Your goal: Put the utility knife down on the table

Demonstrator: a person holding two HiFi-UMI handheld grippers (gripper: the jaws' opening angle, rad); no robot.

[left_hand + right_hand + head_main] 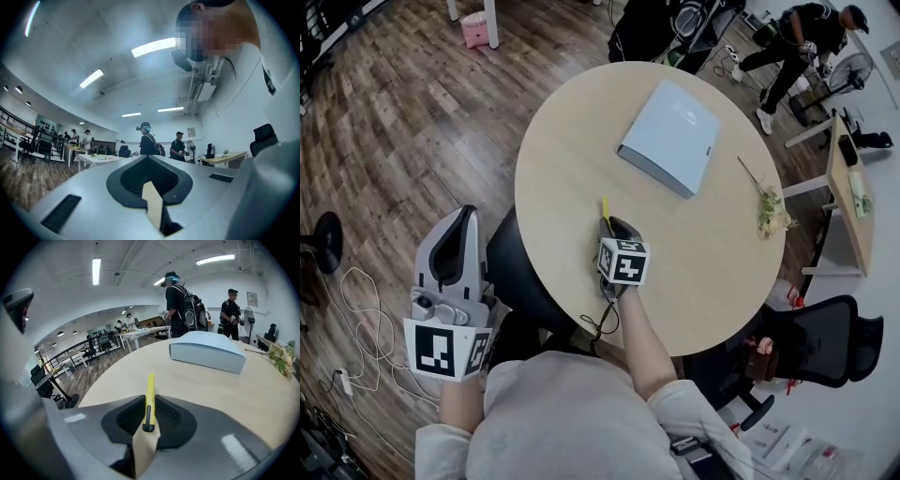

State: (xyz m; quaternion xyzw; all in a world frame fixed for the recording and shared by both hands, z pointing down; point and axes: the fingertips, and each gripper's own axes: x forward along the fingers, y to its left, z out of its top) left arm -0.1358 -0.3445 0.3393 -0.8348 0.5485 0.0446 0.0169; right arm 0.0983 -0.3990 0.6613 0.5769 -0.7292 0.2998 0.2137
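Note:
A slim yellow utility knife [150, 392] with a black slider is pinched between the jaws of my right gripper [149, 401] and sticks out forward over the round beige table [187, 380]. In the head view the knife [605, 208] shows as a yellow tip past the right gripper [614, 227], low over the table's near middle [572, 159]. My left gripper [455, 246] hangs off the table's left side over the wooden floor. In the left gripper view its jaws are shut with nothing between them [149, 176].
A flat light-blue box [669, 137] lies on the far half of the table, with a dried flower sprig [769, 204] at the right edge. A black office chair [825, 339] stands to the right. People stand at desks in the background [180, 301].

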